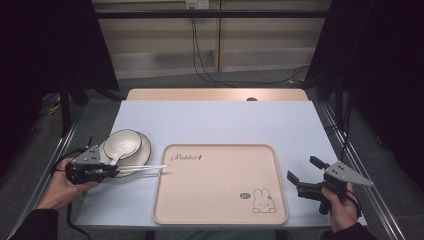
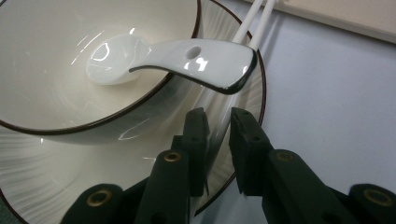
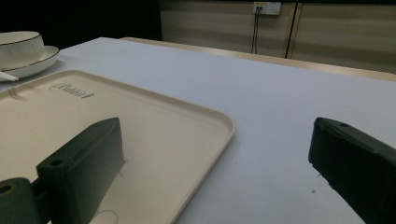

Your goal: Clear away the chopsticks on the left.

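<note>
Two grippers: one in each hand, left gripper (image 1: pixel 111 170) at work, right gripper (image 1: pixel 301 174) idle.
Left gripper state: jaws nearly together and clamped on the near ends of the chopsticks (image 2: pixel 219 122), which pass between the fingertips (image 2: pixel 196 122) in the left gripper view.
Chopsticks, place: a white pair (image 1: pixel 142 168) running straight out ahead of the left gripper, near ends in its jaws, far tips at the left rim of the tray (image 1: pixel 220 220).
Long axis: in line with the jaws, pointing away from the left gripper toward the tray; any carry goes along that line.
Beside the jaws: plate (image 2: pixel 32 186) under the chopsticks' near part, with the bowl (image 2: pixel 42 88) on it and a white spoon (image 2: pixel 187 58) resting in the bowl, handle hanging over the rim just ahead of the fingertips.
Right gripper state: jaws wide apart, holding nothing, above the tabletop (image 3: pixel 280 93) off the tray's right edge (image 3: pixel 219 135).
Nearer hand: the left by far; chopsticks lie well apart from the right gripper, across the whole tray.
Judgement: the pair looks gripped and ready to lift; the spoon handle close above could be knocked.
</note>
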A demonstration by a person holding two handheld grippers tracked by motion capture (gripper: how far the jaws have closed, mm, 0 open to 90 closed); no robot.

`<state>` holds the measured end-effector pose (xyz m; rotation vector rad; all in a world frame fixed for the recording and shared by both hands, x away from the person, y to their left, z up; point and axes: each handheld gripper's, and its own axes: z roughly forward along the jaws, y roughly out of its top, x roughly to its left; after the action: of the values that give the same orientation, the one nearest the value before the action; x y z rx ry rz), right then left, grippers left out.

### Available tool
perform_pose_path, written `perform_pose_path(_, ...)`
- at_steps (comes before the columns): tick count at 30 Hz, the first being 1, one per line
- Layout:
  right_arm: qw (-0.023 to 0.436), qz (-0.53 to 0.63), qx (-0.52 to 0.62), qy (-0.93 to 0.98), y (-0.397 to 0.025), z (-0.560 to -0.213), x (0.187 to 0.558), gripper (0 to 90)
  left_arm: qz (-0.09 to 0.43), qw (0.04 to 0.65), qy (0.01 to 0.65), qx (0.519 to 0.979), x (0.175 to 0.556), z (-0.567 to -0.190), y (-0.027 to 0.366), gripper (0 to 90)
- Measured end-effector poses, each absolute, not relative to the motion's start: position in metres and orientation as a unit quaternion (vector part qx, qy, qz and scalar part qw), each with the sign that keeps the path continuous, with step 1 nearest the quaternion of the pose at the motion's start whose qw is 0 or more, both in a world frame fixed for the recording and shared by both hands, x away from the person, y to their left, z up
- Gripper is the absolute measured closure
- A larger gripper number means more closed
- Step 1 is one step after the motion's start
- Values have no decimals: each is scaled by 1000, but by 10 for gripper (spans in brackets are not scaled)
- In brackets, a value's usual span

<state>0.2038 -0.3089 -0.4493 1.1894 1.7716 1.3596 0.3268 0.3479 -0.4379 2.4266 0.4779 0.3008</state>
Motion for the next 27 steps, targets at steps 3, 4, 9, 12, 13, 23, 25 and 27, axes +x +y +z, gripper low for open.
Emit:
perform_pose_path(3, 300, 512, 450, 668, -309, -449, 204, 29, 101, 308, 173, 930, 329, -435, 347, 775)
perform_pose_path(4, 301, 512, 451, 666, -309, -449, 204, 28, 102, 303, 173, 931, 330, -435, 346, 777)
perform_pose_path(9, 302, 511, 451, 666, -310, -449, 204, 28, 92, 301, 161, 935, 334, -435, 343, 782)
perform_pose_path(12, 301, 510, 453, 666, -310, -450, 204, 28, 82, 296, 159, 938, 335, -435, 342, 796)
perform_pose_path(13, 301, 511, 452, 666, -310, -449, 204, 28, 79, 299, 148, 939, 337, -435, 342, 813)
perform_pose_path(23, 301, 511, 456, 664, -311, -450, 204, 25, 61, 298, 159, 939, 339, -435, 342, 847)
perform_pose_path(25, 301, 511, 459, 662, -311, -449, 204, 25, 61, 301, 164, 937, 339, -434, 342, 847)
perform_pose_path(27, 300, 511, 458, 663, -311, -450, 204, 25, 58, 306, 175, 934, 337, -433, 341, 848)
